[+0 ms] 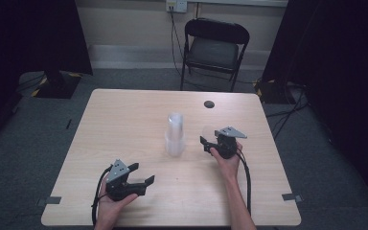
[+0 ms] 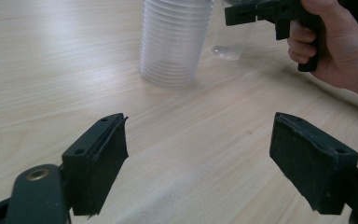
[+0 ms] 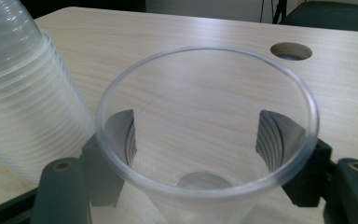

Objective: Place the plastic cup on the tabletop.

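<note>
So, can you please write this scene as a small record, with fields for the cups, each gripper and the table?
single cup: clear plastic cup, upright, between the right gripper's jaws
stack: nested clear plastic cups, upright at mid-table, left of the single cup
right gripper: pads against the single cup's sides
left gripper: jaws wide open, nothing between them, aimed toward the stack
table: light wooden top with a round cable hole

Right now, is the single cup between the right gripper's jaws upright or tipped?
Upright. The single cup has its rim on top and its base low between the right gripper pads, beside the cup stack.
</note>
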Available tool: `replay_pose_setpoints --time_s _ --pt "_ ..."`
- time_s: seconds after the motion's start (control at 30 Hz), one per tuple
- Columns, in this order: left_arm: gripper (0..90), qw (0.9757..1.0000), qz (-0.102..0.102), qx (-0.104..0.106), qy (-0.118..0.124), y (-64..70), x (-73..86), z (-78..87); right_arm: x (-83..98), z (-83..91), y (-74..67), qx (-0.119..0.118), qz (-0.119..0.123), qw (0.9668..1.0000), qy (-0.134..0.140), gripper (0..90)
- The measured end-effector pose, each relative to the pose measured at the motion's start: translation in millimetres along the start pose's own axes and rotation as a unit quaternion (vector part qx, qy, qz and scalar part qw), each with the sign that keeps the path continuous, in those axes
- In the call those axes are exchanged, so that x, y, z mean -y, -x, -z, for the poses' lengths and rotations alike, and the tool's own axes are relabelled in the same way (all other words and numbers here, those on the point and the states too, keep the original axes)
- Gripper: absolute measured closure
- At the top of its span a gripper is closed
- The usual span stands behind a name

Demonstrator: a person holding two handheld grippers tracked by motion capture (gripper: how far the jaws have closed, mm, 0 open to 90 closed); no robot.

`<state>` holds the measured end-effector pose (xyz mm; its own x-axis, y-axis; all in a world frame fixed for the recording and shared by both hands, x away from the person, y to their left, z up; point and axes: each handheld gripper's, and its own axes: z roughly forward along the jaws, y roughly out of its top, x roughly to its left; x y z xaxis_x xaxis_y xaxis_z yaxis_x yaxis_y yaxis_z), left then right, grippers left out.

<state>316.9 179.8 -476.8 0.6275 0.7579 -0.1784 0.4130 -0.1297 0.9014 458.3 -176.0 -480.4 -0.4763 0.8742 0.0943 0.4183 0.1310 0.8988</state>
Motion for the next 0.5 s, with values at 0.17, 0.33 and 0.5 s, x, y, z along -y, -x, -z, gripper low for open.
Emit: replay_pose_setpoints --time_s 0.17,0.33,0.5 --pt "18.9 1.0000 0.003 -0.001 -0.007 -0.6 0.1 -0.5 5.1 -4.8 3.4 -0.009 -0.021 0.9995 -0.024 17.5" --pt "18.6 0.9999 0.011 -0.005 -0.008 -2.2 0.5 1.0 5.0 -2.7 4.4 -0.008 -0.031 0.9991 -0.027 14.6" --pt "18.6 0.9999 0.009 -0.009 -0.005 -3.5 -2.7 2.6 5.6 1.3 4.2 -0.003 -0.031 0.9989 -0.036 14.0"
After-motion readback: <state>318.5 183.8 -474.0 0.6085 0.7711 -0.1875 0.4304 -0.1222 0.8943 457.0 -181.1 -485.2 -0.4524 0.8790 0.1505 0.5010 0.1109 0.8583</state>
